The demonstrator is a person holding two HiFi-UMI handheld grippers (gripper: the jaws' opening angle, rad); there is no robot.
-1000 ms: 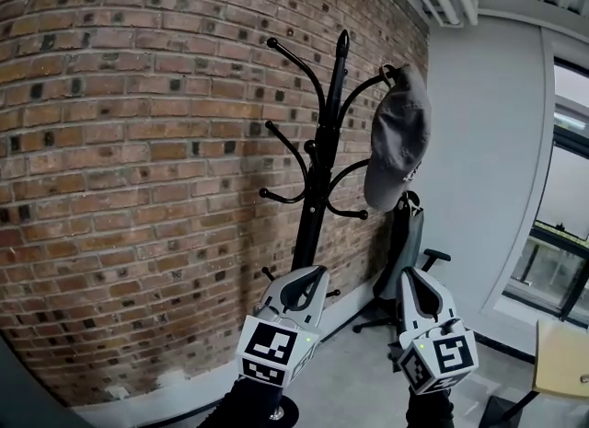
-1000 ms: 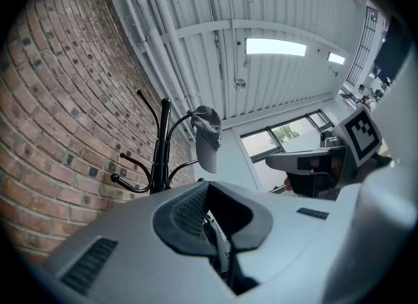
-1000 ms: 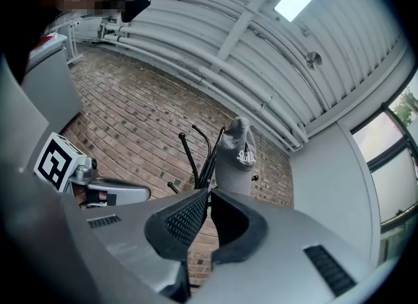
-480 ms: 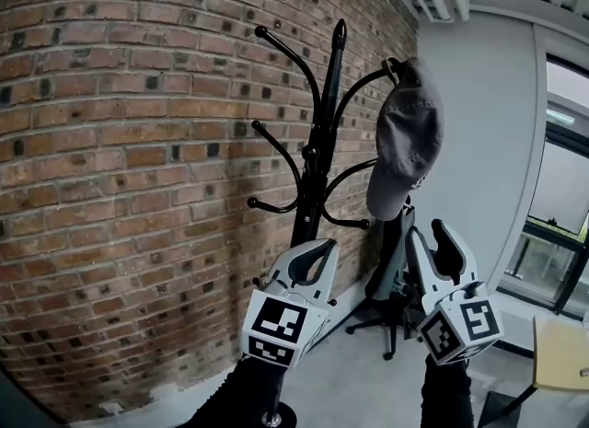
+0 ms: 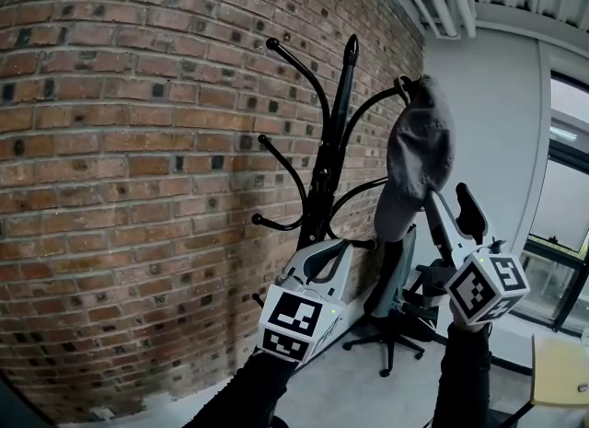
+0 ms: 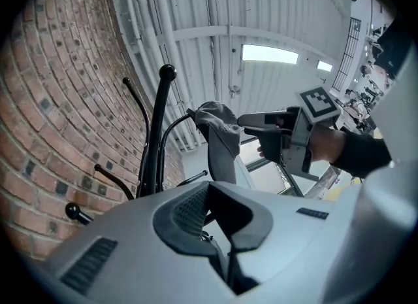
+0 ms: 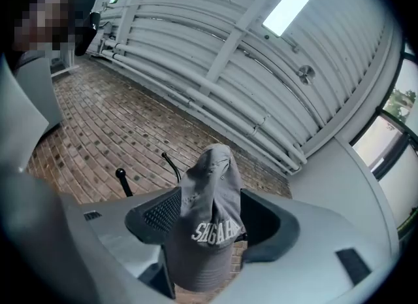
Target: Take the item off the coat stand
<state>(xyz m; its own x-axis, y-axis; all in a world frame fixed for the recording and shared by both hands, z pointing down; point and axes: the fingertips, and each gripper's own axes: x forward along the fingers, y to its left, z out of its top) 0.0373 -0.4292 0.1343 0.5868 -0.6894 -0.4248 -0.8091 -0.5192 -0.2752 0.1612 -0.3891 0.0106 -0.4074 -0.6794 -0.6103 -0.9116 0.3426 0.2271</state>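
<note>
Since the earlier frame the right gripper [image 5: 449, 200] has risen from the lower right of the head view up to the grey cap [image 5: 420, 145], and the view itself has swung a little so the coat stand [image 5: 324, 178] sits closer to the middle. That gripper's jaws are spread, one on each side of the cap's lower part. In the right gripper view the cap fills the gap between the two dark pads, with white lettering on its front, and the jaws are not pressed onto it.

The cap hangs from the curved hook [image 5: 401, 86] at the upper right of the black coat stand, drooping down below it. The stand is in front of a brick wall [image 5: 138, 141].

The left gripper [image 5: 340, 249] is low in the middle of the head view, near the stand's pole and apart from the cap. Its jaws are closed together with nothing between them.

An office chair [image 5: 396, 329] stands on the floor behind the stand, at the lower right.
</note>
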